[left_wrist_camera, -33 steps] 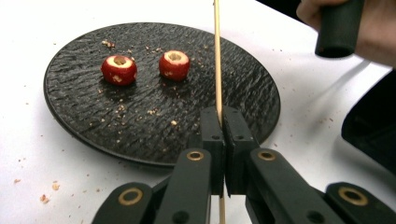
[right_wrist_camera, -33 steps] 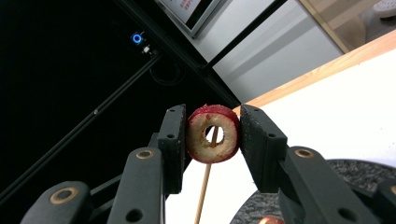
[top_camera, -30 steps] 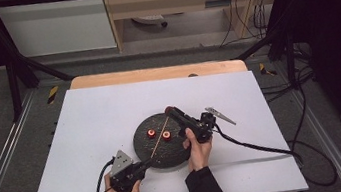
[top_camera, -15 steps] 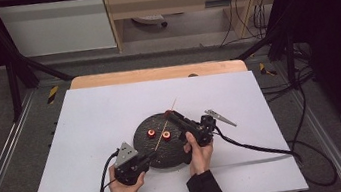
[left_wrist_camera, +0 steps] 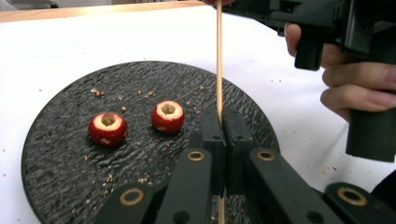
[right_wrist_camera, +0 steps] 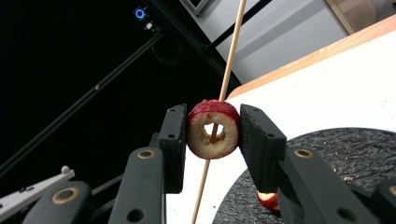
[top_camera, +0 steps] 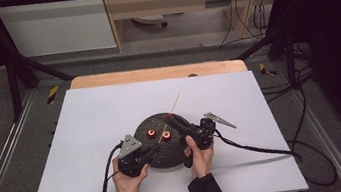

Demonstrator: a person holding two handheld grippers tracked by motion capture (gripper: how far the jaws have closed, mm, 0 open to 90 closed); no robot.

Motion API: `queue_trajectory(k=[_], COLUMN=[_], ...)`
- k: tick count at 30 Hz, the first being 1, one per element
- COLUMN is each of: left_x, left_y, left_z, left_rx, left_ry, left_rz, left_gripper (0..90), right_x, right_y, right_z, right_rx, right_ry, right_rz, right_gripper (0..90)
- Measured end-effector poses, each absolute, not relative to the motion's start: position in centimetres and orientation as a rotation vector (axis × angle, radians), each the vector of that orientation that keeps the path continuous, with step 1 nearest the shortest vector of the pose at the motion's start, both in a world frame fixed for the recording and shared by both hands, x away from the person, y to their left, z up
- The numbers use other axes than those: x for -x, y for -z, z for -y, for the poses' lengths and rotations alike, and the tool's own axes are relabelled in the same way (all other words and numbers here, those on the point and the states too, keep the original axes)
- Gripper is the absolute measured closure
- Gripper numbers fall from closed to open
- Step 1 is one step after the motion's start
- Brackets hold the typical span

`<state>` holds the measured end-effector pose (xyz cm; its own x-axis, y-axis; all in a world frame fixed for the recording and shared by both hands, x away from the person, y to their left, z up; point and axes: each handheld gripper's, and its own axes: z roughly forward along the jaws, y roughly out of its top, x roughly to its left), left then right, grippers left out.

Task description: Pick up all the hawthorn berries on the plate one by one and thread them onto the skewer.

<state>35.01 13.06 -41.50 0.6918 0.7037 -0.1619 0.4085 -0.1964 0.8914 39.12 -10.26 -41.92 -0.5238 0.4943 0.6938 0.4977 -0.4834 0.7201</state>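
The high view looks forward and down from above the person's side onto the white table (top_camera: 93, 137), far enough to take in its whole top. The left gripper view sits low and close, looking along its own jaws across the black round plate (left_wrist_camera: 70, 154) toward the far table edge. The right gripper view tilts upward, close on its jaws, toward the dark frame (right_wrist_camera: 93, 88). All three views share the plate and the thin wooden skewer (left_wrist_camera: 218, 56).
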Motion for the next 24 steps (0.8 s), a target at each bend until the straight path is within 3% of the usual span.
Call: queue_trajectory(k=[24], left_x=[-36.5], left_y=[41.3], left_z=[-11.9], left_rx=[-1.834], left_ry=[-0.326], left_rz=[-0.893], left_gripper=[88.4], right_x=[-38.2], right_y=[43.5], right_z=[9.6], right_rx=[1.507], right_ry=[2.107], right_rz=[1.711], right_gripper=[63.6])
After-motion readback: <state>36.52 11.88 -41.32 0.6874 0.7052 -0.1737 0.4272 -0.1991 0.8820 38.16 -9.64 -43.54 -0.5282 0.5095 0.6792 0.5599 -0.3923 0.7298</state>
